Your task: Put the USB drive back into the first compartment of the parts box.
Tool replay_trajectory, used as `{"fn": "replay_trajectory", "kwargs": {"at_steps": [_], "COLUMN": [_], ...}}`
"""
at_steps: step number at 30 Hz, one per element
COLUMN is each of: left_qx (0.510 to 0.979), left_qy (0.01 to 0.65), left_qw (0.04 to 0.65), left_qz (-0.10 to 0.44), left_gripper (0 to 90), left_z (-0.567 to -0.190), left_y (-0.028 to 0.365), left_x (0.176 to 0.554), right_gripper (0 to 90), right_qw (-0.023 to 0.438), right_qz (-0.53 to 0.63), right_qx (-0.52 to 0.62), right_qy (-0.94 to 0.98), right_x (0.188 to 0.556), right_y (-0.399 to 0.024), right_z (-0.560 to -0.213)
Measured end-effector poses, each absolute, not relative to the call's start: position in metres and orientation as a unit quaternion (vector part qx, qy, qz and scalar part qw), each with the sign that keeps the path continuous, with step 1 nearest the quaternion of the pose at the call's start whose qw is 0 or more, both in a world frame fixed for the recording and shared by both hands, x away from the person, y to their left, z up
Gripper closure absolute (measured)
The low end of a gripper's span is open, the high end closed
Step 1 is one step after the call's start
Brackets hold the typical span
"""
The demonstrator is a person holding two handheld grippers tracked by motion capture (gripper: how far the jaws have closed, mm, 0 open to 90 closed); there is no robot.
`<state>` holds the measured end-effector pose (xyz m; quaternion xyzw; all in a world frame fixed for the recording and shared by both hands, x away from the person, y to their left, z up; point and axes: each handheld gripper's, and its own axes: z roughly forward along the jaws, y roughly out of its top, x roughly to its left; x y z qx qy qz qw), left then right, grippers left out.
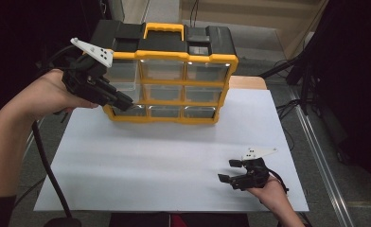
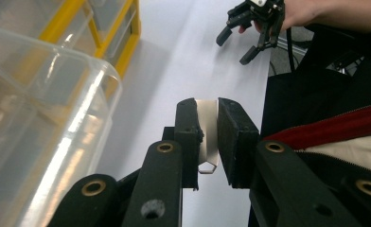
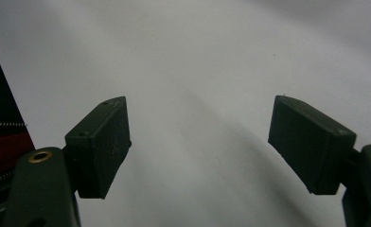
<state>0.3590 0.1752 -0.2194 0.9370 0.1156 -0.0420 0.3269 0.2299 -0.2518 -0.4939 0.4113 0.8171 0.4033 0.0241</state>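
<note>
From above, I see my left gripper (image 1: 122,100) pinching the tab of a clear drawer (image 1: 121,75) lifted partly clear of the yellow organiser (image 1: 174,56). My left gripper camera shows the jaws clamped on that tab (image 2: 207,137). My right gripper (image 3: 200,146) hangs over the white table (image 3: 212,56), jaws wide apart.

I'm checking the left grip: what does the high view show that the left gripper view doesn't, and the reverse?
High view: the yellow-framed organiser with its black top and yellow carry handle. Left gripper view: a thin pale plastic tab clamped between the jaws of the left gripper, and a red-trimmed garment. Both: the clear plastic drawer, the white table sheet and the open right gripper.
</note>
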Motion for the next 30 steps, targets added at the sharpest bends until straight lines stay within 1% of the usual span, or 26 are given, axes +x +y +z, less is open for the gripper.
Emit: {"fn": "replay_trajectory", "kwargs": {"at_steps": [10, 17, 23, 30], "left_qx": [0.939, 0.937, 0.936, 0.934], "left_qy": [0.114, 0.137, 0.146, 0.168], "left_qw": [0.323, 0.320, 0.321, 0.313], "left_qz": [-0.021, 0.004, 0.018, 0.032], "left_gripper": [79.8, 79.8, 79.8, 79.7], "left_z": [-0.189, -0.169, -0.163, -0.168], "left_y": [0.177, 0.183, 0.188, 0.191], "left_x": [0.371, 0.383, 0.396, 0.408], "right_gripper": [19.6, 19.6, 19.7, 19.6], "right_qw": [0.025, 0.024, 0.020, 0.017], "right_qz": [0.405, 0.407, 0.408, 0.414], "right_qx": [0.413, 0.411, 0.410, 0.416], "right_qy": [0.816, 0.816, 0.816, 0.810], "right_x": [0.230, 0.230, 0.231, 0.232], "right_y": [-0.253, -0.253, -0.253, -0.258], "right_z": [-0.493, -0.493, -0.494, -0.494]}}
